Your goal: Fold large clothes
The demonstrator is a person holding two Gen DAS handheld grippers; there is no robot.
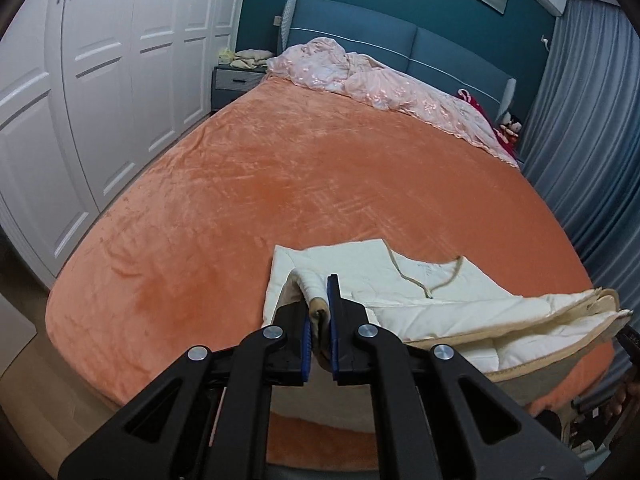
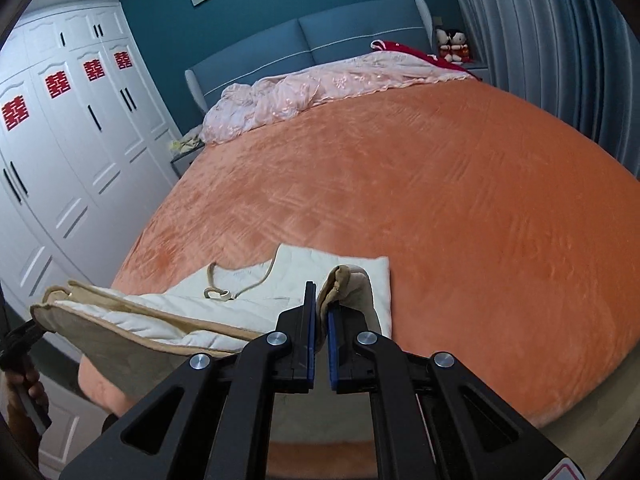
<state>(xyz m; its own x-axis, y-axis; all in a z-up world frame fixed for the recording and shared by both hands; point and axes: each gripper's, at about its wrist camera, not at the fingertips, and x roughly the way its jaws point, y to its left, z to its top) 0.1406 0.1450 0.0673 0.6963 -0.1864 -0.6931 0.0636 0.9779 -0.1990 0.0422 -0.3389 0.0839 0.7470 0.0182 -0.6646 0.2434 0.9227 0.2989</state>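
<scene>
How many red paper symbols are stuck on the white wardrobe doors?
4, seen in the right wrist view, one per door along the wardrobe: near the left edge, then and. More may lie outside the frame.

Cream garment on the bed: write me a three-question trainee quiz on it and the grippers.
1. True or false: the left gripper is shut on the cream garment.
2. What colour is the bed cover under it?
3. The right gripper is: A) open above the bed; B) shut on the garment; C) holding the pink quilt.

Key: 1 true; 2 orange; 3 B.
</scene>
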